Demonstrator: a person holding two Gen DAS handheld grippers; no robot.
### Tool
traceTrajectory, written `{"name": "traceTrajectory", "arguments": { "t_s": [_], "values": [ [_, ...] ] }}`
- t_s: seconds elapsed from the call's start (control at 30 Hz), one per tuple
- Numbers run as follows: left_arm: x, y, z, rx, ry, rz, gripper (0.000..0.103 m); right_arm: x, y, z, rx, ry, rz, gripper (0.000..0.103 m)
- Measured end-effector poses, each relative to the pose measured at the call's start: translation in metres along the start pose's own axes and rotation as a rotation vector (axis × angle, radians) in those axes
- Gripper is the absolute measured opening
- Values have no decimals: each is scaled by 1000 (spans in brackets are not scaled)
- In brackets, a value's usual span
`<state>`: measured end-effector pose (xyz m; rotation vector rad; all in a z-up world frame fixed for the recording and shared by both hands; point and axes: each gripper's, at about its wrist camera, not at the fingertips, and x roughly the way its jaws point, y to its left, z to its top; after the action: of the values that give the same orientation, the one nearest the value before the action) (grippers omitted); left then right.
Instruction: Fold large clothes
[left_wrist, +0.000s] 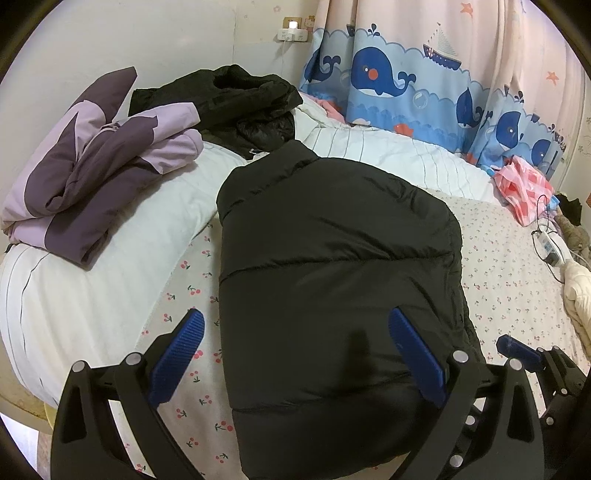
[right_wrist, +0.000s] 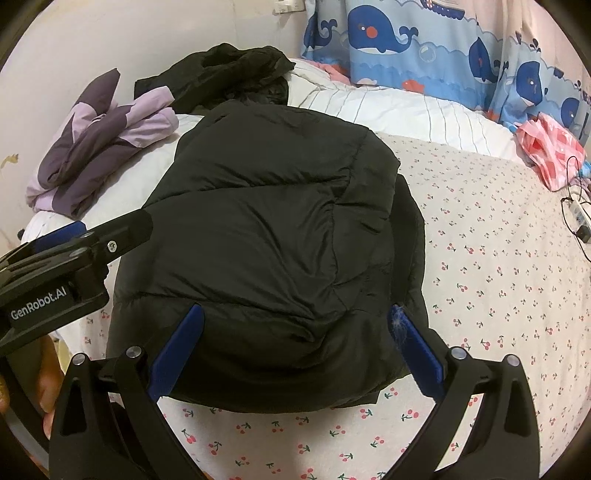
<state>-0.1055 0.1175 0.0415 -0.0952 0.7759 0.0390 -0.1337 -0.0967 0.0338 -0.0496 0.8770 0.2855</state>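
Black puffer jacket (left_wrist: 332, 266): lies folded on the bed (left_wrist: 517, 280), on the cherry-print sheet.
Left claw (left_wrist: 295, 354): wide open, holds nothing, above the jacket's near part.
Right claw (right_wrist: 295, 347): wide open, empty, over the jacket's near edge.
Purple jacket (left_wrist: 92, 177): on the white duvet (left_wrist: 110, 280), apart.

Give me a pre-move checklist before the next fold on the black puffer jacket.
1. Left gripper open, holding nothing: ok.
2. Right gripper open, holding nothing: ok.
3. Black puffer jacket lying flat on the cherry-print sheet: ok.
4. Sleeves tucked in, none sticking out: ok.
5. Purple jacket apart from the work area: ok.
6. Layers underneath lying smooth: cannot tell.
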Motion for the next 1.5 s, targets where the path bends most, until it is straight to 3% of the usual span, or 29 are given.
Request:
{"name": "traceTrajectory", "arguments": {
  "t_s": [1.5],
  "values": [
    [8, 8, 5, -18, 21, 19, 96, -2, 12, 10, -26, -26, -10, 96]
  ]
}}
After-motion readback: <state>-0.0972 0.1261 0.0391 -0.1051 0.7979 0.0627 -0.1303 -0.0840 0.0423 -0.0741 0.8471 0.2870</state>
